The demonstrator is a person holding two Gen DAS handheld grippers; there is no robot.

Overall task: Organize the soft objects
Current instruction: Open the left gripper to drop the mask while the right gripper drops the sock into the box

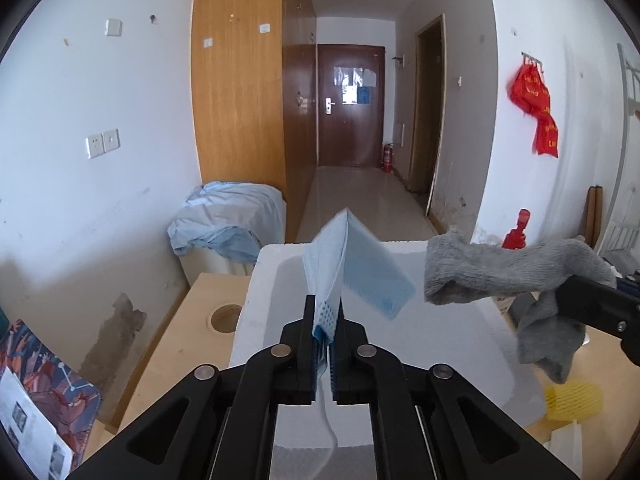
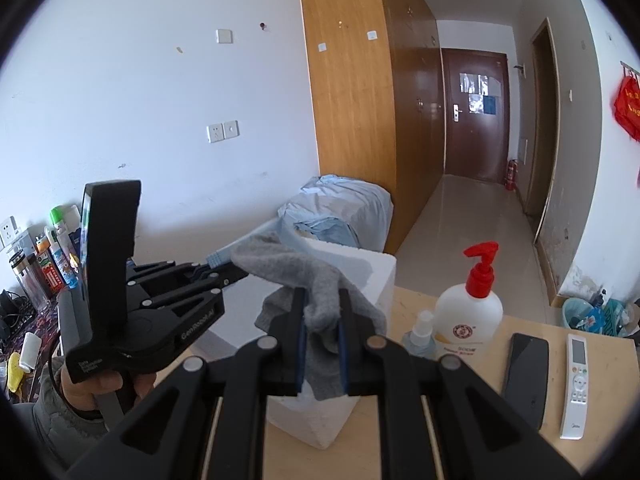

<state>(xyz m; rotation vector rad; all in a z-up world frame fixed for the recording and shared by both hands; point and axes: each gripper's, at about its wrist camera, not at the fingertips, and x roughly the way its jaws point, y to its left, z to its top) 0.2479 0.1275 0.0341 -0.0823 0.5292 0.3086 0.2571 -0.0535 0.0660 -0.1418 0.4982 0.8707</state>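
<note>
My left gripper (image 1: 325, 308) is shut on a light blue face mask (image 1: 352, 268) and holds it above a white foam box (image 1: 460, 344). My right gripper (image 2: 322, 300) is shut on a grey sock (image 2: 316, 280) and holds it above the same foam box (image 2: 380, 272). In the left wrist view the sock (image 1: 500, 272) hangs from the right gripper (image 1: 560, 292) over the box's right rim. In the right wrist view the left gripper (image 2: 236, 272) comes in from the left with the mask (image 2: 218, 258) pinched at its tip.
The box stands on a wooden table (image 2: 440, 420) with a white pump bottle with a red top (image 2: 470, 308), a small spray bottle (image 2: 420, 336), a black phone (image 2: 524, 376) and a white remote (image 2: 576, 384). A yellow foam net (image 1: 572, 400) lies right of the box.
</note>
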